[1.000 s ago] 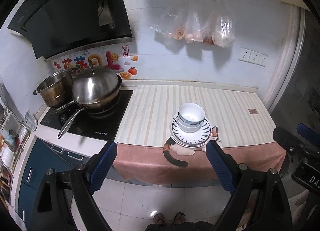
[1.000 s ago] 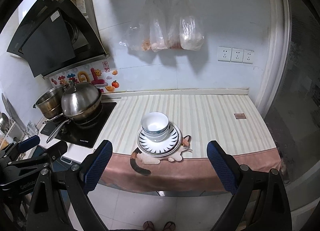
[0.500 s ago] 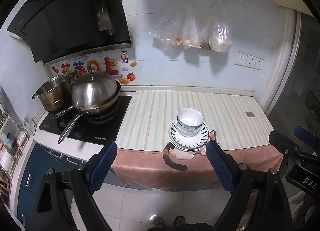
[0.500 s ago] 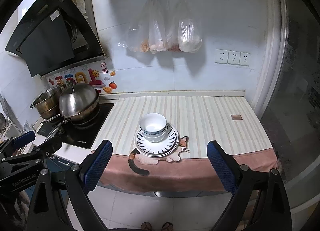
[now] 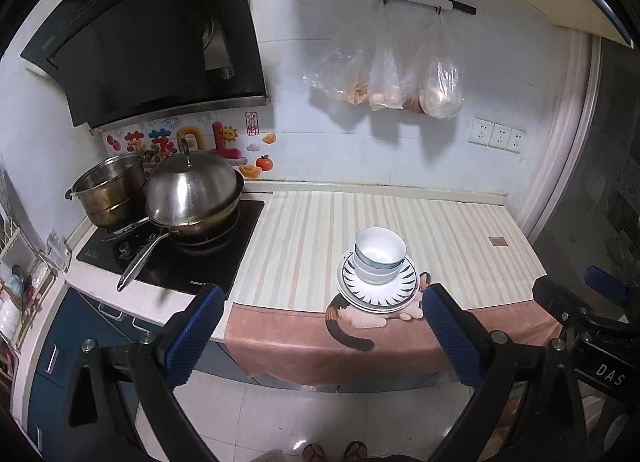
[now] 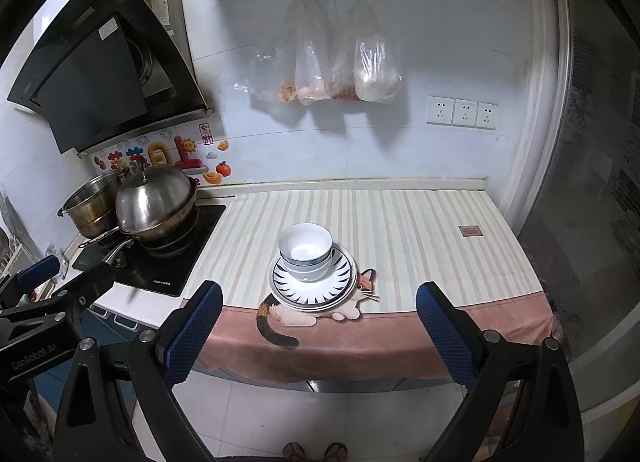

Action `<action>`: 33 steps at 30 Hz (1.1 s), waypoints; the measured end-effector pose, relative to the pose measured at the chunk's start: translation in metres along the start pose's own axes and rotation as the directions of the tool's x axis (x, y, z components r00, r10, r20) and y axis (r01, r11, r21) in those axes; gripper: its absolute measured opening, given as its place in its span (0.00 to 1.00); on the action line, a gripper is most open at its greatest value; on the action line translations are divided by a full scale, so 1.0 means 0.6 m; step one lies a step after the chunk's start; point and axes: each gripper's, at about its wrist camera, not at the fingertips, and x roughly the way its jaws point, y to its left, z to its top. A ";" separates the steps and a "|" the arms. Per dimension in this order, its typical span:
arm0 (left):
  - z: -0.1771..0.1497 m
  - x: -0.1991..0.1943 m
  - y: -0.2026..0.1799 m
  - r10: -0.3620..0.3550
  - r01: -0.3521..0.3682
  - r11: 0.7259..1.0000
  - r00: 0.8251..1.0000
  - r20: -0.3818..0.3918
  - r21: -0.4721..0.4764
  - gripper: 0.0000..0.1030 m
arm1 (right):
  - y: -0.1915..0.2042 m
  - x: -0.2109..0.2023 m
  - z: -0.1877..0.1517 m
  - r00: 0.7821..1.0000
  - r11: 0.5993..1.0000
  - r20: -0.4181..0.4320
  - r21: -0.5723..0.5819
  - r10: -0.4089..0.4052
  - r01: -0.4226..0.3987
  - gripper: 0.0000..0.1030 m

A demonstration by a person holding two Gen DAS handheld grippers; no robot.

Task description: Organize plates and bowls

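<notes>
White bowls (image 5: 379,254) sit nested on the striped plates (image 5: 378,288) near the front edge of the counter (image 5: 448,230), so the stacking looks done, while the left gripper (image 5: 320,332) and right gripper (image 6: 318,332) hang back, fingers spread wide and empty.

The counter (image 5: 312,230), ahead of both tongs, wears a striped cloth (image 6: 400,230) with a pink hem. Stacked plates (image 6: 316,290) sit on it near the front edge; a hob (image 5: 176,262) lies far left.
</notes>
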 end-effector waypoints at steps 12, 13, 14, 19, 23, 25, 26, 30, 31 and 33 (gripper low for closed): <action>-0.009 -0.005 0.003 0.007 -0.007 1.000 1.000 -0.009 -0.010 0.99 | 0.003 -0.005 -0.001 1.000 1.000 -0.001 -0.001 -0.005 0.005 0.97; -0.011 -0.005 0.004 0.009 -0.009 1.000 1.000 -0.010 -0.012 0.99 | 0.003 -0.005 -0.002 1.000 1.000 -0.003 -0.002 -0.006 0.006 0.97; -0.012 -0.005 0.005 0.011 -0.011 1.000 1.000 -0.011 -0.014 0.99 | 0.002 -0.006 -0.003 1.000 1.000 -0.003 -0.002 -0.005 0.005 0.97; -0.015 0.000 0.007 0.009 -0.009 1.000 1.000 -0.026 -0.011 0.99 | 0.001 -0.006 -0.006 1.000 1.000 -0.013 -0.004 -0.003 0.003 0.97; -0.013 0.001 0.007 0.013 -0.013 1.000 1.000 -0.023 -0.009 0.99 | -0.003 -0.004 -0.005 1.000 1.000 -0.016 -0.005 -0.001 0.001 0.97; -0.012 0.002 0.006 0.015 -0.015 1.000 1.000 -0.024 -0.007 0.99 | -0.005 -0.004 -0.006 1.000 1.000 -0.017 -0.004 0.000 0.000 0.97; -0.013 0.001 0.006 0.014 -0.014 1.000 1.000 -0.024 -0.009 0.99 | -0.004 -0.004 -0.005 1.000 1.000 -0.017 -0.005 0.000 0.000 0.97; -0.012 0.002 0.007 0.013 -0.013 1.000 1.000 -0.026 -0.007 0.99 | -0.007 0.000 -0.005 1.000 1.000 -0.019 -0.004 -0.001 0.001 0.97; -0.012 0.001 0.008 0.013 -0.013 1.000 1.000 -0.029 -0.007 0.99 | -0.008 0.000 -0.005 1.000 1.000 -0.018 -0.003 -0.002 0.002 0.97; -0.012 -0.001 0.007 0.016 -0.016 1.000 0.999 -0.031 -0.008 0.99 | -0.009 0.000 -0.005 1.000 1.000 -0.017 -0.002 -0.002 0.002 0.97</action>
